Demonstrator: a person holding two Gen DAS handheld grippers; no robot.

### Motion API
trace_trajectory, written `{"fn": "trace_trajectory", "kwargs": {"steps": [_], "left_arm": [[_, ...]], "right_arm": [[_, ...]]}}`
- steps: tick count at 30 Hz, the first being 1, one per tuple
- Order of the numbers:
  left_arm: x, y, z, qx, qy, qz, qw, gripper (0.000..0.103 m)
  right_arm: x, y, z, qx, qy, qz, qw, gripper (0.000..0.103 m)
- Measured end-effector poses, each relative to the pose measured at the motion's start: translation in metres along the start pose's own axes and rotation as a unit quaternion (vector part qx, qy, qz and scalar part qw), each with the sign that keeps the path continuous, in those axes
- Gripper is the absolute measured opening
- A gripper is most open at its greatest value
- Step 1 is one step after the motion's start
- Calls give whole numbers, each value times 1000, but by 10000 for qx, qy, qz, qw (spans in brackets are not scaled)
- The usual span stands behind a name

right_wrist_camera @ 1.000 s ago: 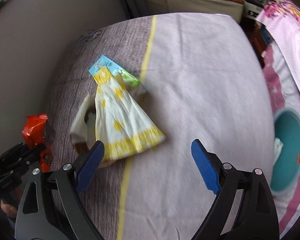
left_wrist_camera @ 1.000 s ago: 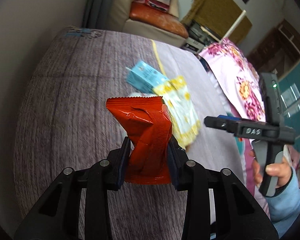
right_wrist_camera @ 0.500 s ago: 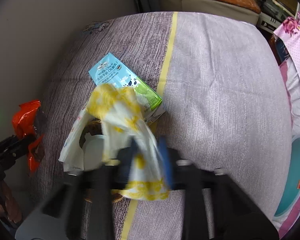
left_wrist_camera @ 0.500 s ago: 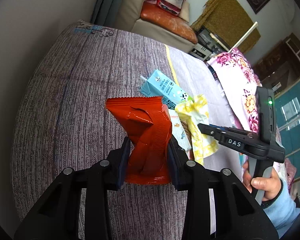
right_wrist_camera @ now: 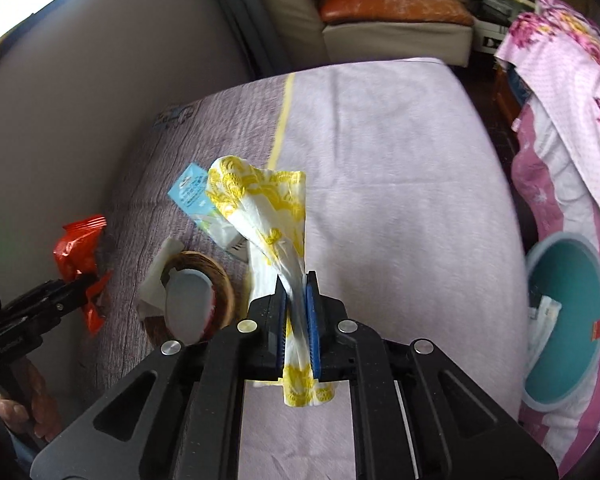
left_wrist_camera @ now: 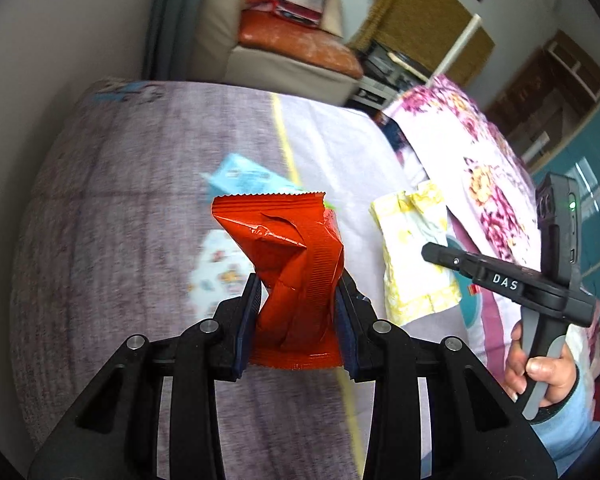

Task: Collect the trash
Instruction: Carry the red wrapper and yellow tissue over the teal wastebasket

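Observation:
A crumpled red snack wrapper (left_wrist_camera: 292, 264) stands upright between the pads of my left gripper (left_wrist_camera: 296, 304), which is shut on it above the bed. In the right wrist view that red wrapper (right_wrist_camera: 80, 248) and the left gripper (right_wrist_camera: 76, 286) show at the far left. My right gripper (right_wrist_camera: 296, 300) is shut on a yellow-and-white napkin (right_wrist_camera: 260, 216), lifted off the bed and drooping on both sides of the pads. From the left wrist view the napkin (left_wrist_camera: 414, 256) hangs at the tip of the right gripper (left_wrist_camera: 430, 251), held by a hand in a blue sleeve.
A blue milk carton (right_wrist_camera: 192, 192) and a brown ring (right_wrist_camera: 216, 280) with white paper lie on the purple bedspread (right_wrist_camera: 400, 160). A teal bin (right_wrist_camera: 564, 312) stands low on the right beside a floral quilt (left_wrist_camera: 480, 168). A sofa (left_wrist_camera: 292, 52) stands behind.
The right gripper went from wide open to shut on the napkin and lifted it off the carton. Both grippers moved, the left still holding the red wrapper.

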State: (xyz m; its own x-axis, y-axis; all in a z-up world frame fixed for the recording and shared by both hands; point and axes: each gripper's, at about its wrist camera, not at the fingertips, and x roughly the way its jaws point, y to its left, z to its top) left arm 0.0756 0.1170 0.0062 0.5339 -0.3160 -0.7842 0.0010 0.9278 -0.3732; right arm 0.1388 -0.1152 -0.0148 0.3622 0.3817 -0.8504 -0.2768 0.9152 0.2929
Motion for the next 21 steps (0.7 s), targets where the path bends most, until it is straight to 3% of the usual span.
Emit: {"fn": "trace_trajectory", "kwargs": {"steps": [10, 21], "left_arm": [[57, -93, 10, 749, 346, -248, 9963, 36], [128, -211, 8, 1638, 754, -503, 9823, 37]], "right_arm": [[-56, -78, -17, 753, -485, -289, 9956, 9], [-99, -187, -46, 1678, -935, -555, 9798, 9]]}}
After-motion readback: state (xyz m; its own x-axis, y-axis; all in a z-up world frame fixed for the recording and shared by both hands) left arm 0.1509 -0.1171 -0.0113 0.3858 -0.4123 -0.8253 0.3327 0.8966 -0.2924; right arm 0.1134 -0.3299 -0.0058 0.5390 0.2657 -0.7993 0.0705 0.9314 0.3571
